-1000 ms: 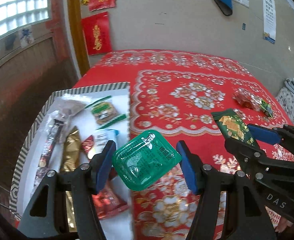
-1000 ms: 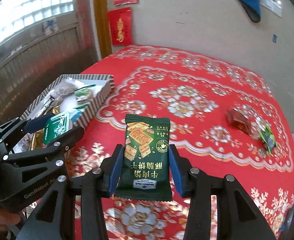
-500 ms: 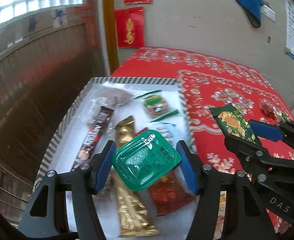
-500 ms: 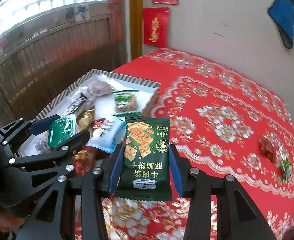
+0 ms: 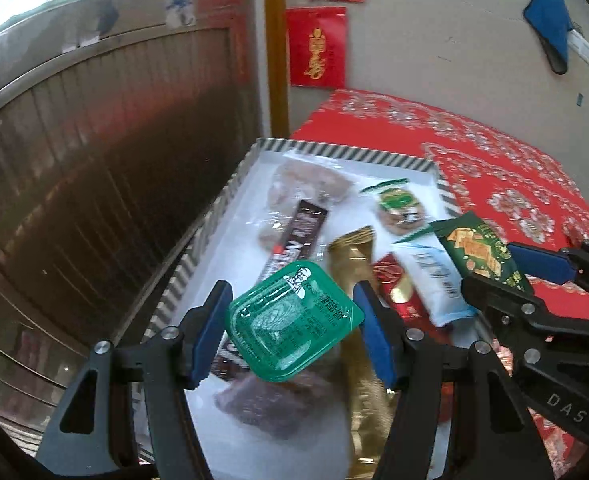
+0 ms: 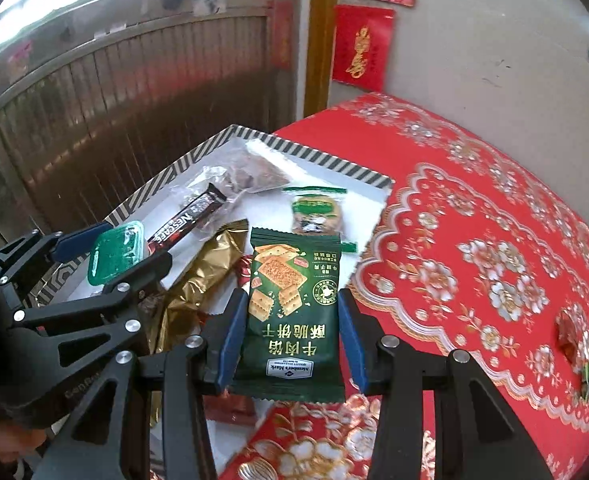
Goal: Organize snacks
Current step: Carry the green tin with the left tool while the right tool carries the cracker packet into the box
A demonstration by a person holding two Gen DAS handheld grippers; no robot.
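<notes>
- The left gripper (image 5: 292, 326) clamps a green sauce tub (image 5: 294, 322) between its blue pads, held above a striped tray (image 5: 346, 154).
- The right gripper (image 6: 292, 326) grips a dark green cracker packet (image 6: 292, 316) by its sides, over the tray's near corner.
- The tray sits on a red floral counter (image 6: 474, 208) and holds a gold packet (image 5: 354, 264), a coffee stick (image 6: 186, 220) and a wrapped biscuit (image 6: 316, 210).
- Two small wrapped sweets (image 6: 576, 346) lie well apart on the cloth.

A red floral tablecloth (image 6: 474, 208) covers the table; red paper hangings (image 6: 362, 48) at twelve o'clock, a blue cloth (image 5: 550, 20) at two.
</notes>
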